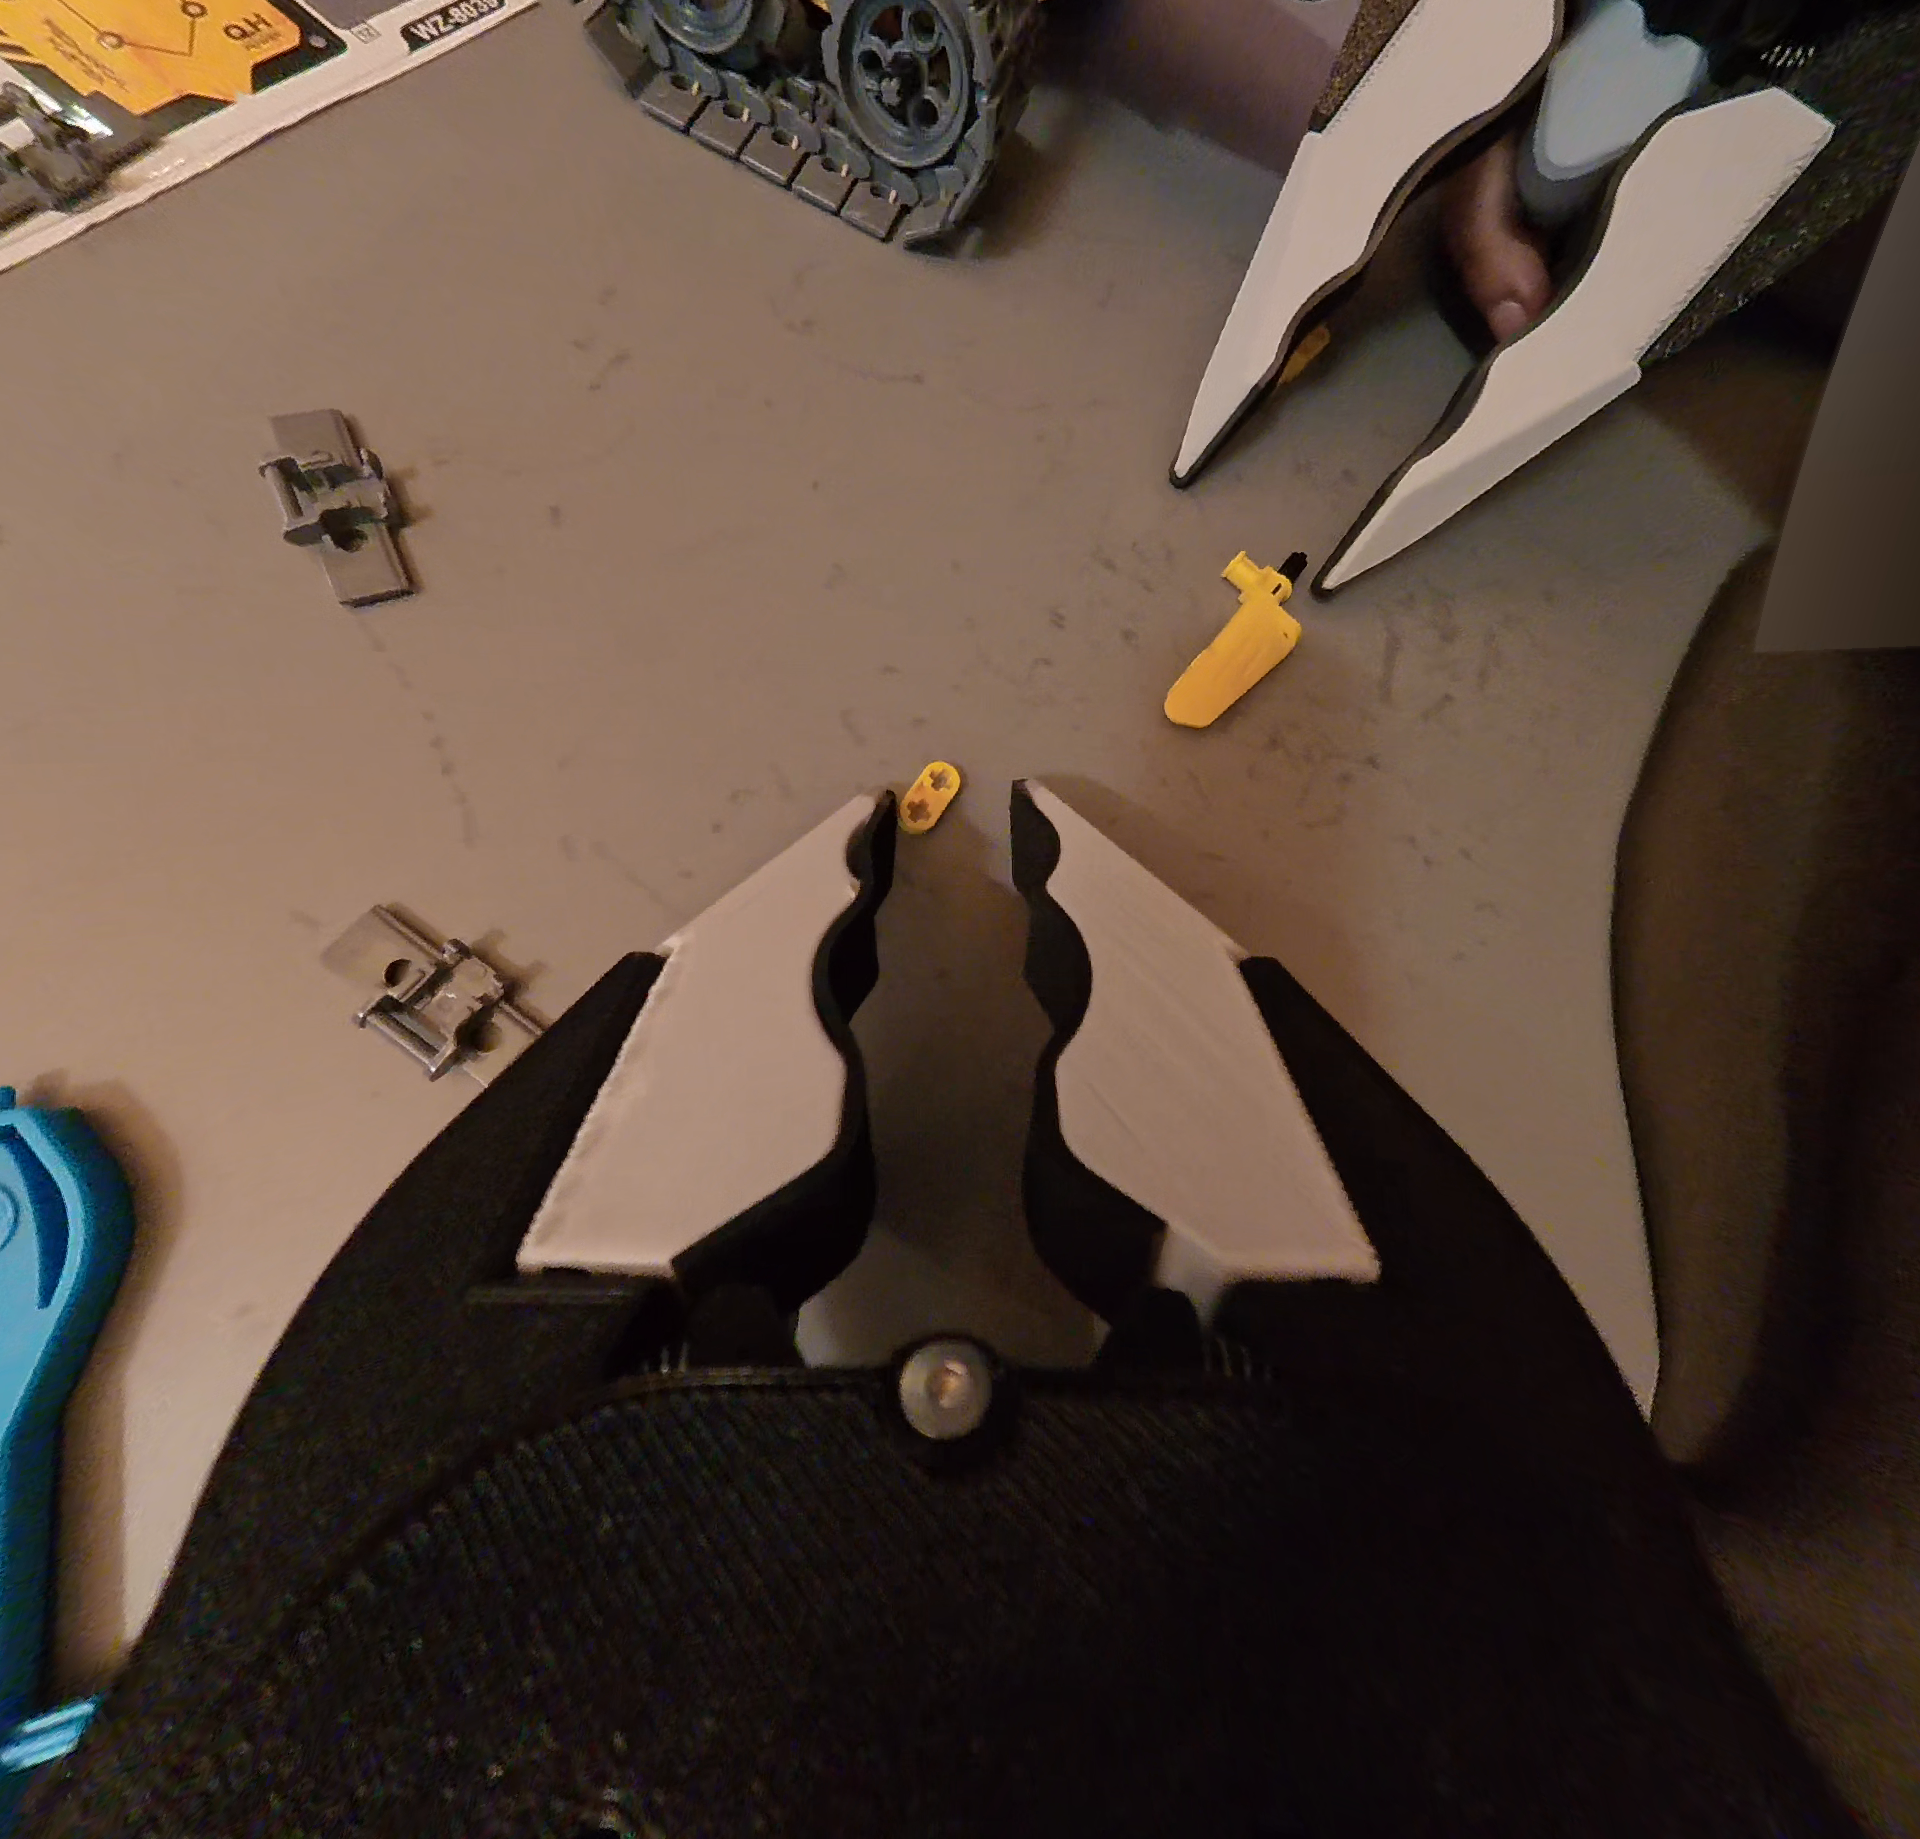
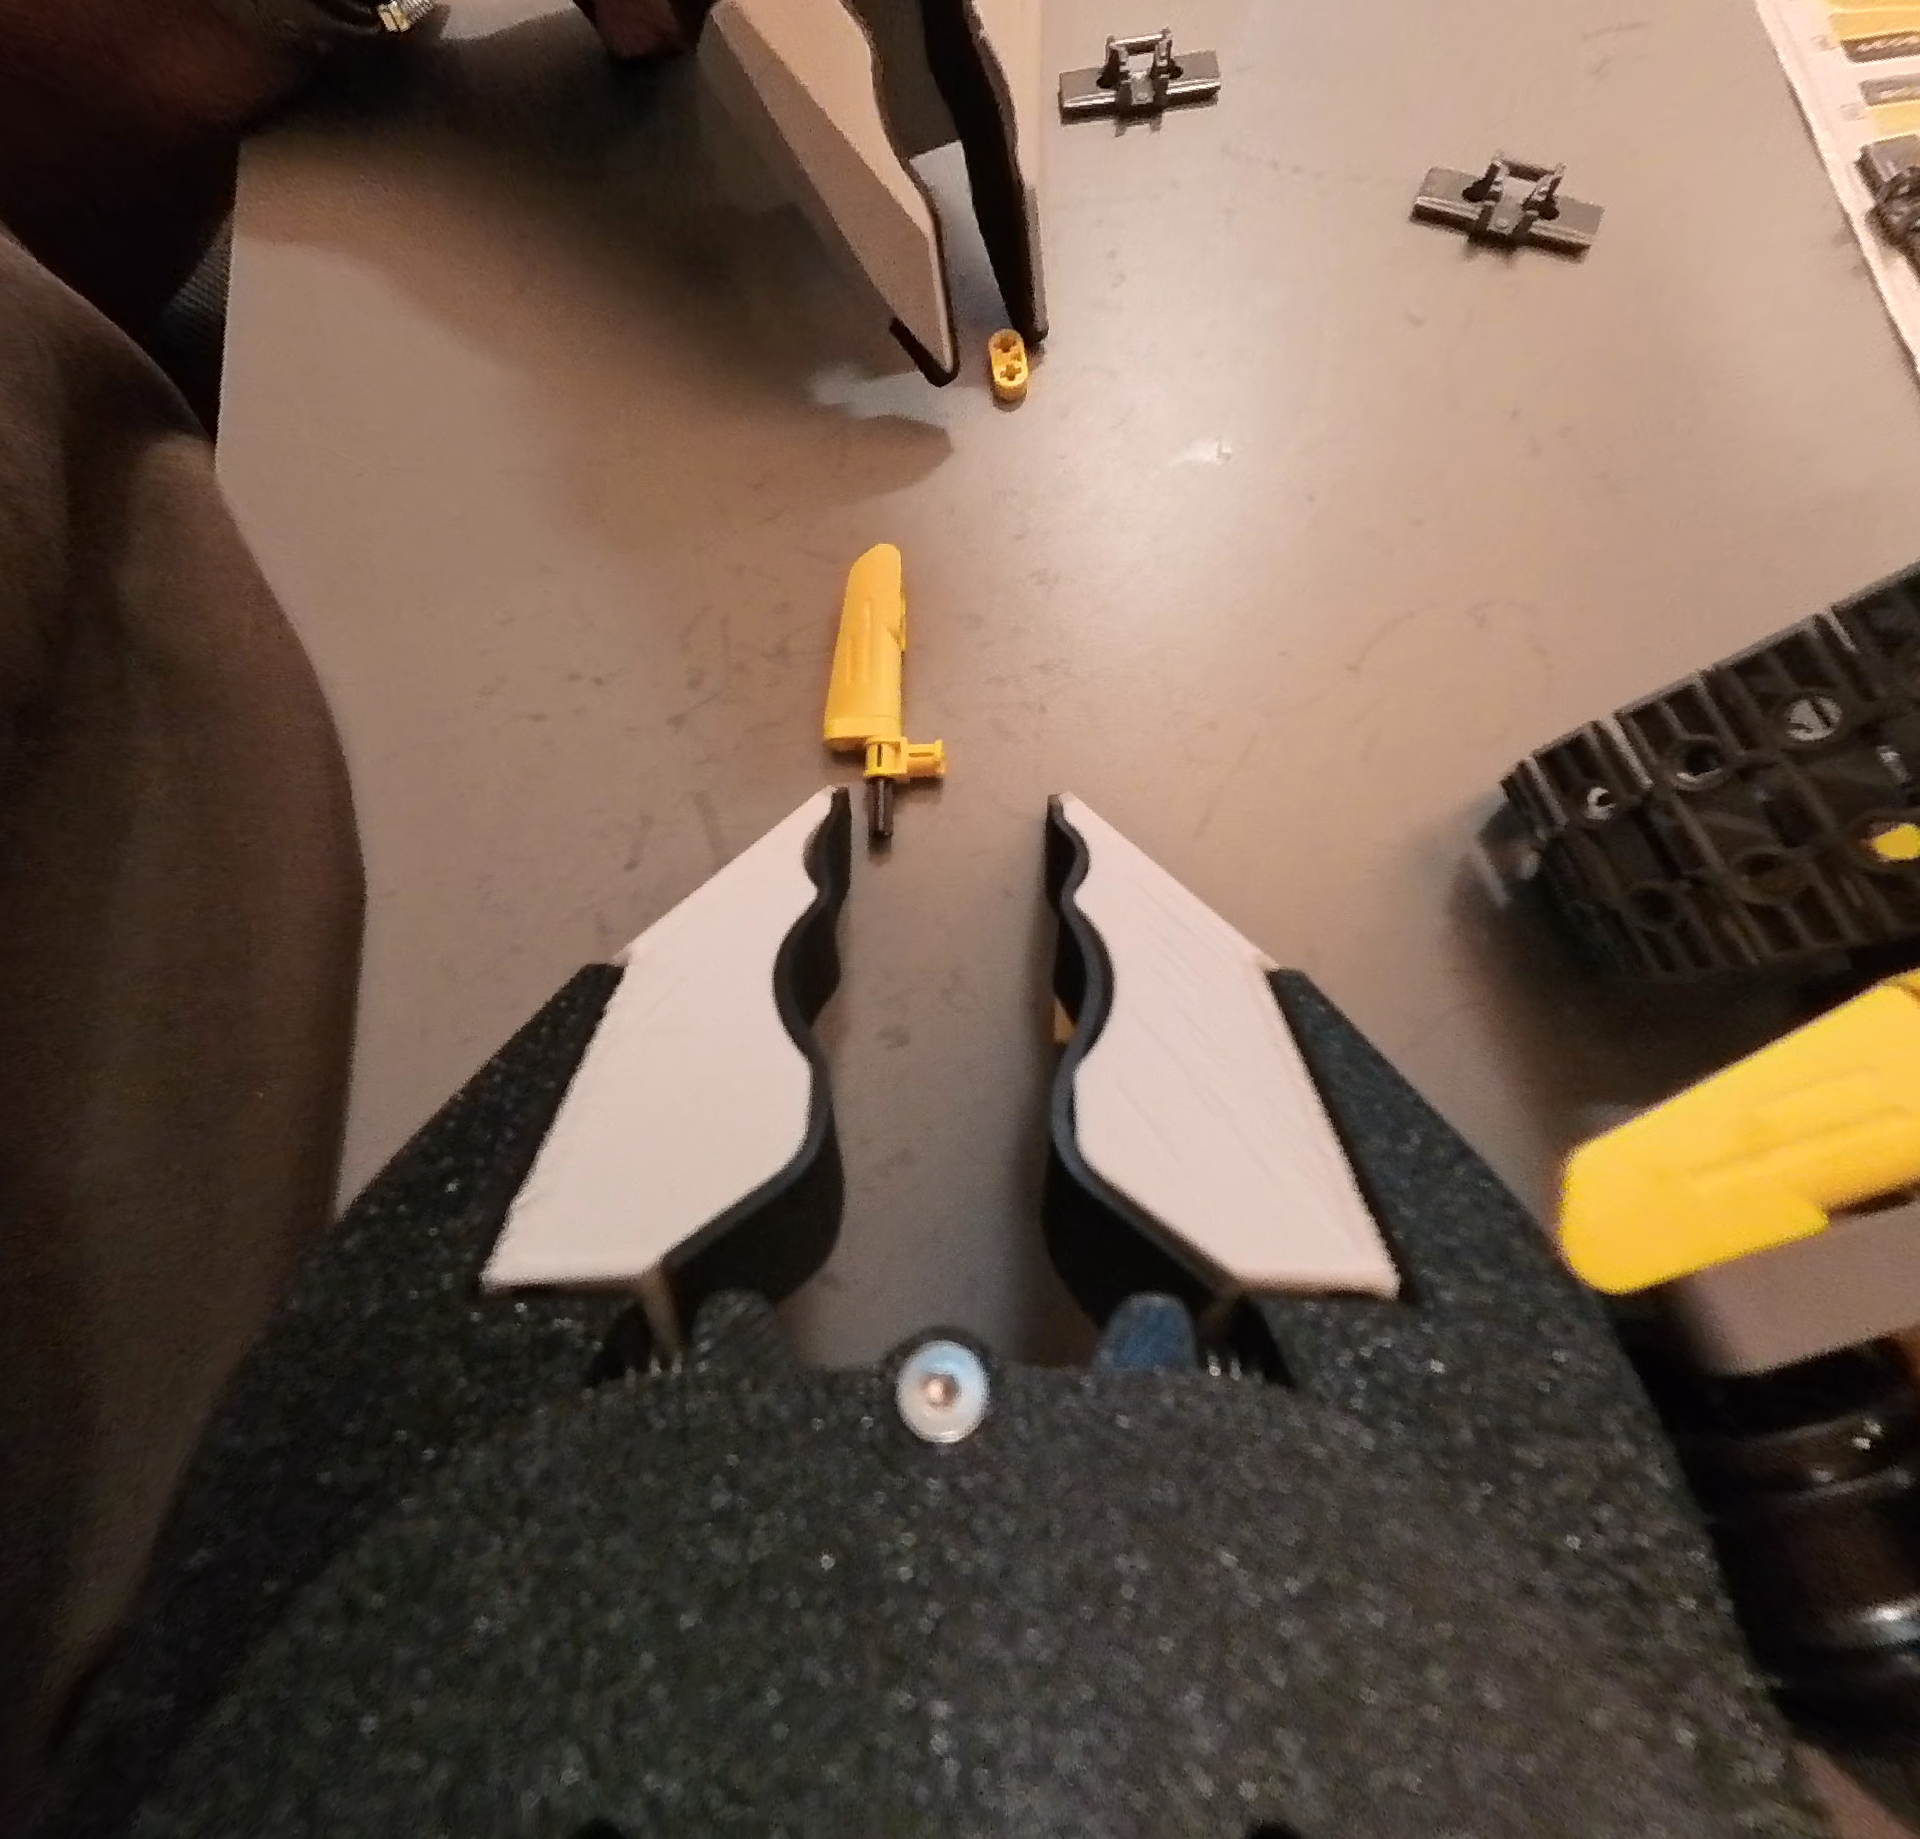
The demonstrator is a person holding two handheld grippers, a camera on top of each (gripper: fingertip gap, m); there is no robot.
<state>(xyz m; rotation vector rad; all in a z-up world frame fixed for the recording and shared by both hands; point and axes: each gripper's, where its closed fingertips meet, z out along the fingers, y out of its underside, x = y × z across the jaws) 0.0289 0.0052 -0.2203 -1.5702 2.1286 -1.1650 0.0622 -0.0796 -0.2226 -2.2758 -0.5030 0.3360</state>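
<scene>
Both grippers are spread and empty: left gripper beside a small yellow two-hole link, right gripper beside a yellow panel piece; tracked vehicle model cut off at the edge.

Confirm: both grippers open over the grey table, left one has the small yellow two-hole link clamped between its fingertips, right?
Not clamped. In the left wrist view the left gripper is open and the small yellow two-hole link lies loose on the grey table, beside the inner edge of one fingertip. The right gripper is open too.
</scene>
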